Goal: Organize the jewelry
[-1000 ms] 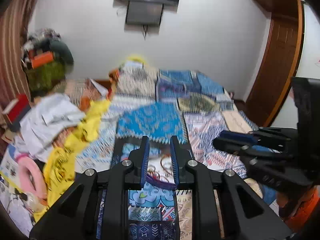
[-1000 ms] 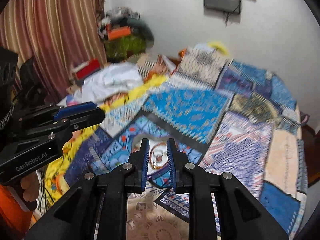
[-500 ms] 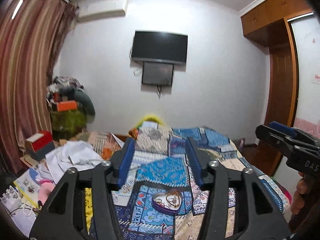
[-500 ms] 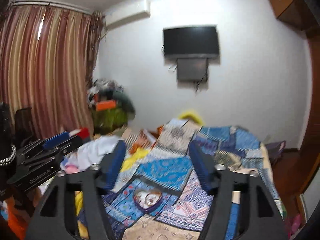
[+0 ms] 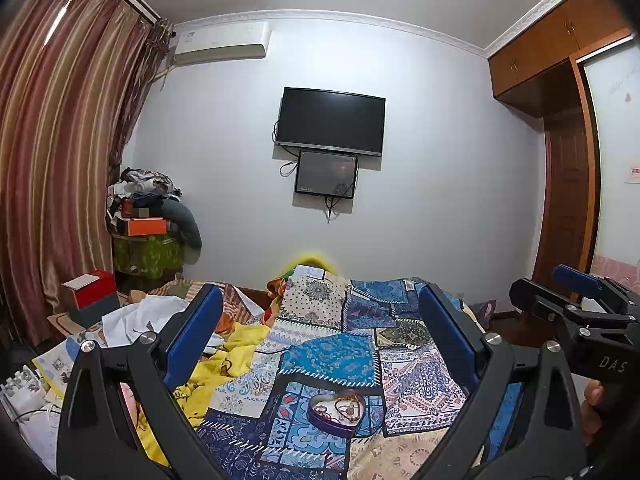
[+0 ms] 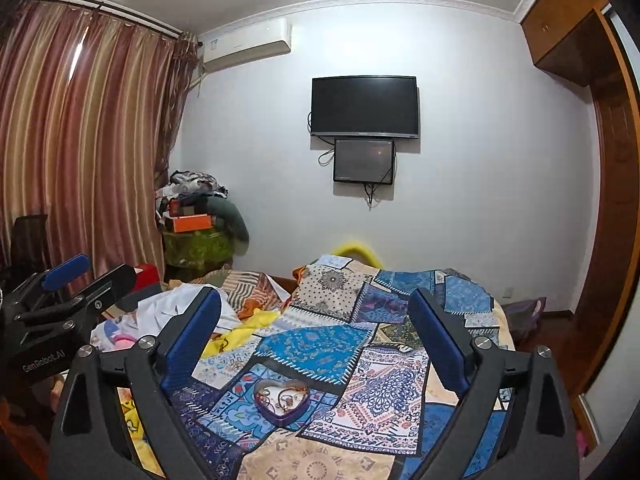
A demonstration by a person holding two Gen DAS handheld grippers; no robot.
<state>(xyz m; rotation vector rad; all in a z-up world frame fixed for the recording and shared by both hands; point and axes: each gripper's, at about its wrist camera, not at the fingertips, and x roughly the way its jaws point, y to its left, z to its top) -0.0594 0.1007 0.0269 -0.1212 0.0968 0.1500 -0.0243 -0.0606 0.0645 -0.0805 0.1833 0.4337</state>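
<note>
Left wrist view: left gripper [image 5: 320, 344] spread wide, empty, above the heart-shaped jewelry box [image 5: 337, 411] on the patchwork quilt [image 5: 332, 356]; right gripper [image 6: 316, 340] likewise gapes empty.

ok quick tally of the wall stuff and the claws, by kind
wall-mounted tv: 1
smaller screen under it: 1
air conditioner: 1
claws, left claw and right claw, both open: 2
total: 5

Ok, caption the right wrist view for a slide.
Open right claw held above heart-shaped jewelry box on patchwork quilt.
</note>
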